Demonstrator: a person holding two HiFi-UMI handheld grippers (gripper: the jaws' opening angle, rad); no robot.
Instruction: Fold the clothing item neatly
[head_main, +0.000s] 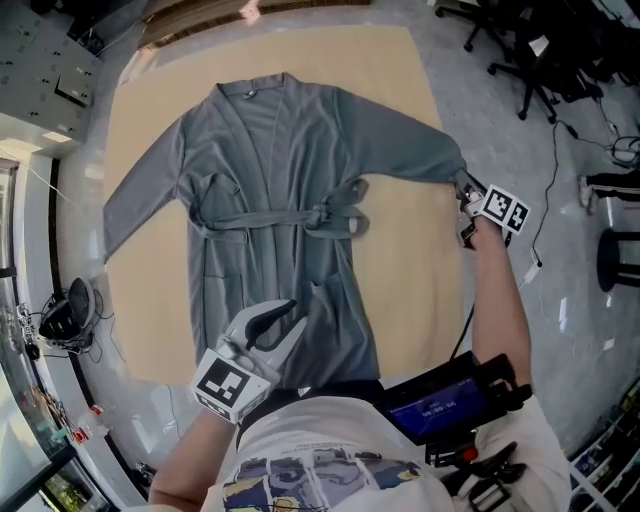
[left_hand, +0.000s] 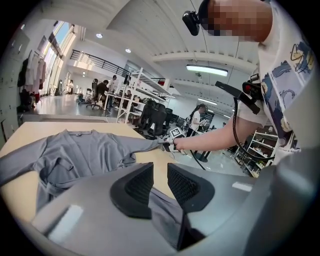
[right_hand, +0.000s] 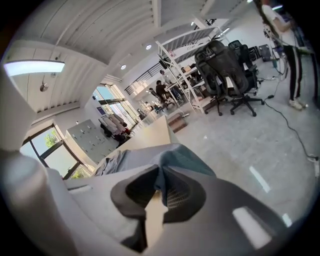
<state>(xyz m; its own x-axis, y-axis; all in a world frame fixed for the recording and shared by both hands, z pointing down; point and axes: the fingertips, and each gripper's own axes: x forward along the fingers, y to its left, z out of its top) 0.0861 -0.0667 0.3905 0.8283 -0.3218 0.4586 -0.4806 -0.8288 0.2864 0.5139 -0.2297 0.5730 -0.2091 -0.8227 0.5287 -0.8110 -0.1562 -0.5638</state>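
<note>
Grey robe (head_main: 270, 170): the right gripper (right_hand: 159, 184) pinches the end of one sleeve (head_main: 410, 150) at the table's edge, and the cuff itself is lost inside the pressed jaws. The left gripper (left_hand: 160, 170) hovers over the hem with its jaws slightly spread. Cloth shows below the gap, but the pads do not press it. That gripper and the person's shirt (head_main: 320, 450) hide the hem's edge. The robe lies flat, front up, on the tan table (head_main: 420, 280), sleeves out and belt (head_main: 260, 217) knotted at the waist.
</note>
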